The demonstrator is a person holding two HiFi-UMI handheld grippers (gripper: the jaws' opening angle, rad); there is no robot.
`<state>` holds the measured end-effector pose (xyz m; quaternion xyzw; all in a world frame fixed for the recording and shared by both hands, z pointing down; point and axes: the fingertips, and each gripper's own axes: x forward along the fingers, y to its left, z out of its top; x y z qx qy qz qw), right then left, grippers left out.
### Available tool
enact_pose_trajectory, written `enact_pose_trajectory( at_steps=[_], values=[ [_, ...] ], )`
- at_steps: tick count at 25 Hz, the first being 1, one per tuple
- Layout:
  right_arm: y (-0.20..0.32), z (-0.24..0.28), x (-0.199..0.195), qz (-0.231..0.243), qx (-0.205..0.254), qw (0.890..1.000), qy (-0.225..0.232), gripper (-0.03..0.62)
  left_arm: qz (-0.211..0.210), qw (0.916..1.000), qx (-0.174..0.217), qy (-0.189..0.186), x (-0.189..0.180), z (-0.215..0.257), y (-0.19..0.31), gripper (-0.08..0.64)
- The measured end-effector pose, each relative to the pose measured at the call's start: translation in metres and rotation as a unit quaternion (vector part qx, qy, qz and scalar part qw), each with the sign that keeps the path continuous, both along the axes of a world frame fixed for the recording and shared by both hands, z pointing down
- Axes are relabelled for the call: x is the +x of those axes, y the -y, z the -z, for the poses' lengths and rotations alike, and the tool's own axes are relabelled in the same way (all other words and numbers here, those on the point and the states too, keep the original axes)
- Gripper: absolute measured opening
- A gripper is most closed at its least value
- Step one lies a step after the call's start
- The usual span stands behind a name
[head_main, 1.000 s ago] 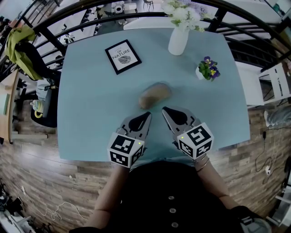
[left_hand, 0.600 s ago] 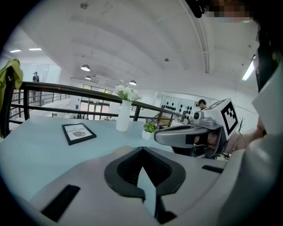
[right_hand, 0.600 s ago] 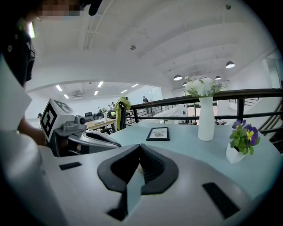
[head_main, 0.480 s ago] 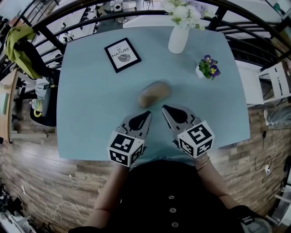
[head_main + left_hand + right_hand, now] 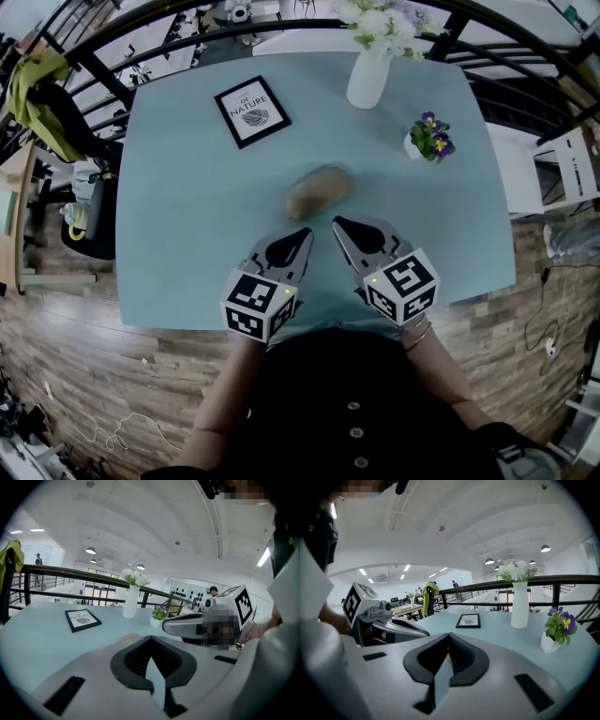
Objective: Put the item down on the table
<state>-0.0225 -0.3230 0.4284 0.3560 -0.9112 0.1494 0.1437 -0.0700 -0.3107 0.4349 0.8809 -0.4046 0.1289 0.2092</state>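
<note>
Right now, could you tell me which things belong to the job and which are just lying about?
Job: brown item, table, left gripper, right gripper, both shut and empty.
Lying about: framed print, vase, flower pot.

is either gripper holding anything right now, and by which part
Nothing is held. The left gripper and right gripper are both shut and empty; the brown item lies on the table, apart from both.
</note>
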Motion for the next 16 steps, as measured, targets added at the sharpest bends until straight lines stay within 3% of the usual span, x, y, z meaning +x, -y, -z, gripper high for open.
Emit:
enact_pose_trajectory(
  at_steps=[16],
  values=[
    [0.0038, -0.0071, 0.0018, -0.009, -0.003, 1.000, -0.004, 0.003, -0.004, 1.0000, -0.008, -0.001, 0.0019, -0.0061, -0.0001, 0.015]
  ],
)
